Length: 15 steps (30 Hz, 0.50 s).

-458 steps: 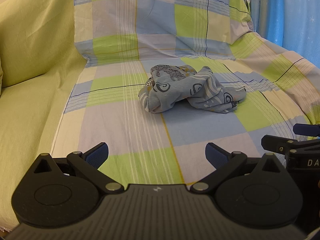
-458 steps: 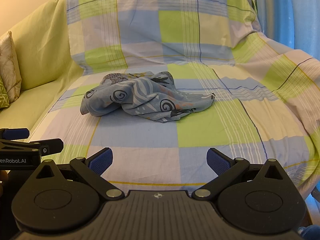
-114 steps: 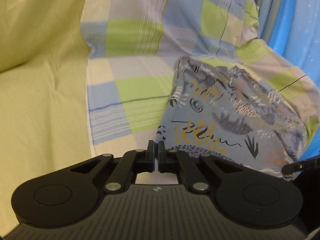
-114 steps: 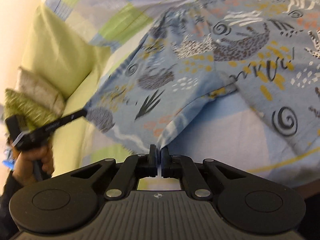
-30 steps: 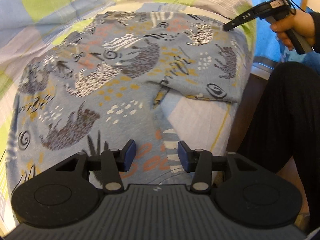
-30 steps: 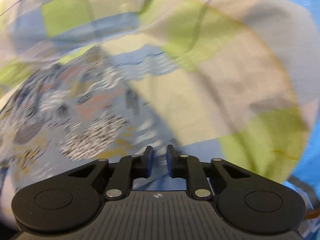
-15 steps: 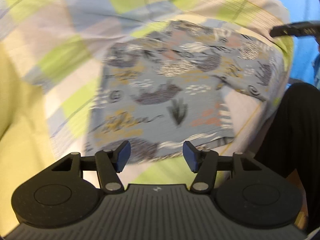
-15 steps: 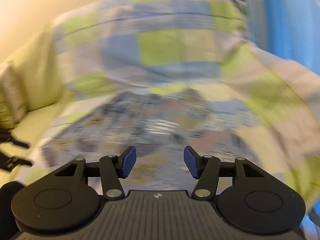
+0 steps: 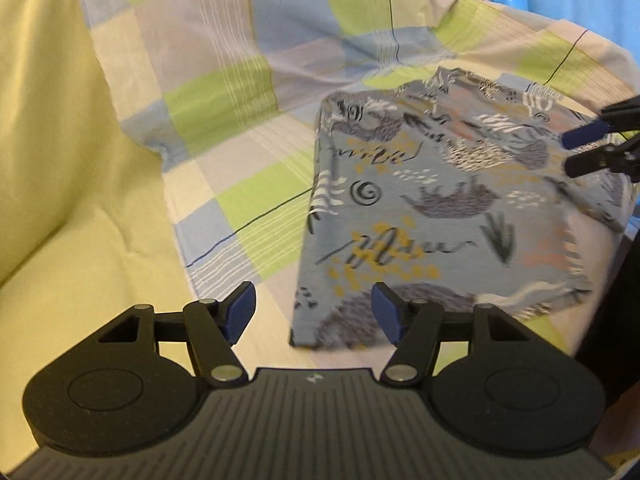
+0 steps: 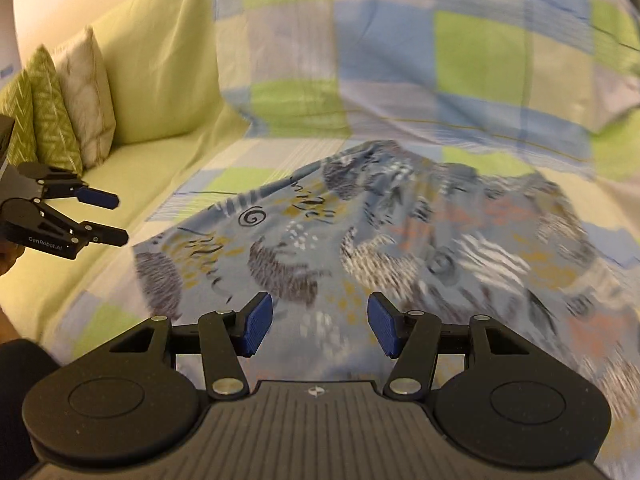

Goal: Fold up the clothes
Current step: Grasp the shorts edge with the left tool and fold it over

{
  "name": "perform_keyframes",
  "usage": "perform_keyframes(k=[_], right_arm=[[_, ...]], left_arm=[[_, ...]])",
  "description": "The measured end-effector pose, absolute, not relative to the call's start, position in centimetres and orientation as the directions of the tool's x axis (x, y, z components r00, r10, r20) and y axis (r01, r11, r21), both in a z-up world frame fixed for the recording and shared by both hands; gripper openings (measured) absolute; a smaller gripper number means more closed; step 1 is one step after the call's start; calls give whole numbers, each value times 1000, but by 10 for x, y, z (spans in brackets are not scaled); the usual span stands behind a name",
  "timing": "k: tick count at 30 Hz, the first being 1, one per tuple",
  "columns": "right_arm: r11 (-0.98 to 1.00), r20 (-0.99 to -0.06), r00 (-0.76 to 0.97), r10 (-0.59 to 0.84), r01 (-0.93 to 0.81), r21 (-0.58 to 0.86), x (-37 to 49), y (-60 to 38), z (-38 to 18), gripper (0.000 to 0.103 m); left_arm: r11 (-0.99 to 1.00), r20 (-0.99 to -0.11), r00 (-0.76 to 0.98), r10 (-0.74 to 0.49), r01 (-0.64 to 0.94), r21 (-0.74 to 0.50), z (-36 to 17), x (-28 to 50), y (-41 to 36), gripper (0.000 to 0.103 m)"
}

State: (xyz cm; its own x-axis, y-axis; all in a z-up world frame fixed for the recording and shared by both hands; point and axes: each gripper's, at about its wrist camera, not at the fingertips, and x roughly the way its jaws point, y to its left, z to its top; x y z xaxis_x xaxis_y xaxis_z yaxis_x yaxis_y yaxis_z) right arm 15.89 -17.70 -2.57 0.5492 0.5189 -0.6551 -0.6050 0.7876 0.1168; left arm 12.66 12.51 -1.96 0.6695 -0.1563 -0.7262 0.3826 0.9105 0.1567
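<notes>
The patterned garment [image 9: 448, 216] lies spread flat on the checked sheet [image 9: 240, 92] over the sofa, ahead and to the right of the left gripper [image 9: 314, 314], whose blue pads stand wide apart with nothing between them; its near left corner sits just in front of that gripper's right pad. Seen from the other side, the same garment [image 10: 380, 236] fills the ground straight ahead of the right gripper [image 10: 320, 328], also spread wide and empty, with the left gripper [image 10: 100, 216] off to its left over the plain green cover [image 10: 160, 60]. The cloth looks laid out and no fold is made yet, so the step in hand is probably taking hold for the first fold. To do it well, each gripper should pinch a corner or edge on its own side, biting the full thickness of fabric but not the sheet beneath, then lift both together and carry the edge evenly across so it lands square without dragging wrinkles in
</notes>
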Motion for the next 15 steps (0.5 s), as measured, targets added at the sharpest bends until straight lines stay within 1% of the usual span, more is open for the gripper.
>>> perform_keyframes(k=[1,3,5,6,7,8,9,10,14,15], right_arm=[[779,-661,537,524,-616,117,173,-170,-33,56],[766,-682,511,523,-633,113,196,-155,-44,56],[754,-705,486,517,-648,106,212,-144,-53,56],[753,-720,474,506,-650,101,217,-141,-56,56],[761,-742,460,489,-640,105,221,-141,-58,56],[769,-762,444,471,-629,109,225,-141,-60,56],[779,-782,429,453,-617,112,229,-142,-62,55],[797,-800,422,428,-593,114,232,-145,-61,55],[871,-877,430,215,-490,-27,238,-159,-55,55],[893,-894,413,175,-449,-33,241,-164,-51,56]], left_arm=[[901,-740,650,-171,407,149,-26,138,127,52],[875,-774,600,-204,466,131,-38,160,129,45],[847,-808,551,-209,516,133,-48,173,129,45],[844,-818,534,-214,523,120,-50,177,130,43],[849,-827,512,-233,522,84,-50,180,133,39],[855,-839,482,-251,517,41,-48,183,136,18],[861,-851,461,-253,509,20,-47,186,138,2],[862,-865,445,-233,506,28,-45,187,138,2],[862,-917,372,-142,502,71,-33,194,149,1],[864,-928,355,-118,498,80,-28,196,152,1]])
